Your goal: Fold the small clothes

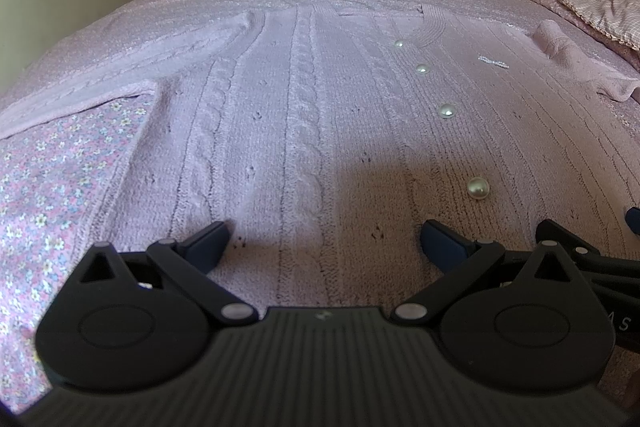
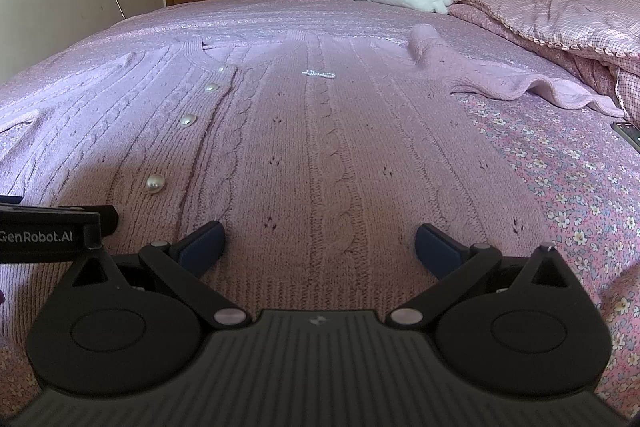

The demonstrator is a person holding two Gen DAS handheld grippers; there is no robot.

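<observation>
Both grippers, left gripper [image 1: 326,243] and right gripper [image 2: 320,245], are held wide, empty, at the hem of the cardigan [image 2: 320,147], spread flat on the bedspread [image 2: 560,187]. Folding judged not begun; a hem grasp is needed next.

Ahead of both tools lies a matt, cable-knit wool cardigan [image 2: 312,147] with glossy pearl-like buttons [image 2: 155,183]. Beside it shows smooth floral cotton sheet [image 2: 560,187]. Each gripper [image 1: 326,243] is matt black ribbed plastic.

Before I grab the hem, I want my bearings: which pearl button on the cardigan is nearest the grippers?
The lowest pearl button, the biggest-looking of the four in the row, lying between the left gripper and right gripper.
</observation>
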